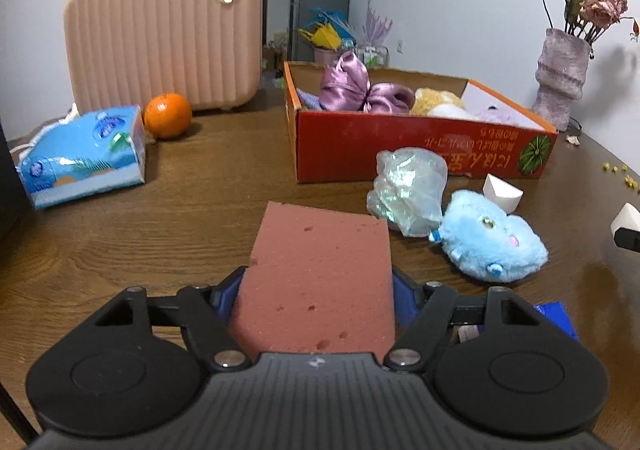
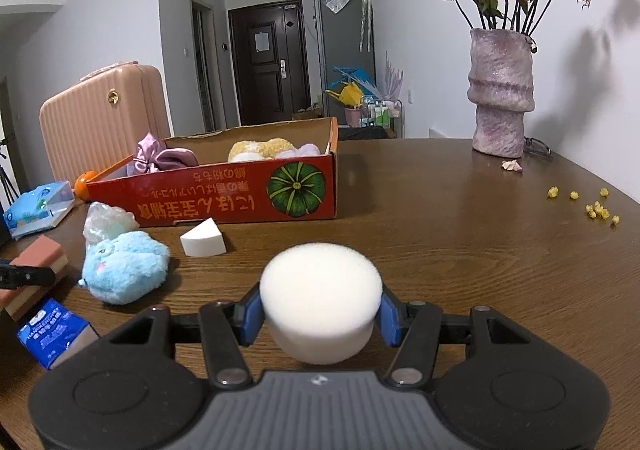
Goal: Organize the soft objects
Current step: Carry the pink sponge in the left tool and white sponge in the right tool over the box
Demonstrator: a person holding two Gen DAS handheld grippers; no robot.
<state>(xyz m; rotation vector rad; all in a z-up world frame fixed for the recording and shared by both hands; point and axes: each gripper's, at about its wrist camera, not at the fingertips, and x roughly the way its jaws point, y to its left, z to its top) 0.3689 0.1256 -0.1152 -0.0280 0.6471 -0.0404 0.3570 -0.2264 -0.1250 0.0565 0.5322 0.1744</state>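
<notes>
table (image 2: pixel 440 210): wood | on it: red box (image 2: pixel 240 194), vase (image 2: pixel 500 90), blue plush (image 2: pixel 124 270), maybe petals (image 2: pixel 596 208)

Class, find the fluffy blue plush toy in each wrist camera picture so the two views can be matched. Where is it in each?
Left wrist: blue plush toy, right of centre on the table.
Right wrist: lower left.
Shared landmark: the red cardboard box behind it in both views.

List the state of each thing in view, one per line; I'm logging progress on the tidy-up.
left gripper: closed on the pink sponge
right gripper: closed on the round white sponge
red cardboard box: open, partly filled
purple satin bow: in the box
blue plush toy: lying on the table, outside the box
white wedge sponge: on the table
vase: upright
</notes>
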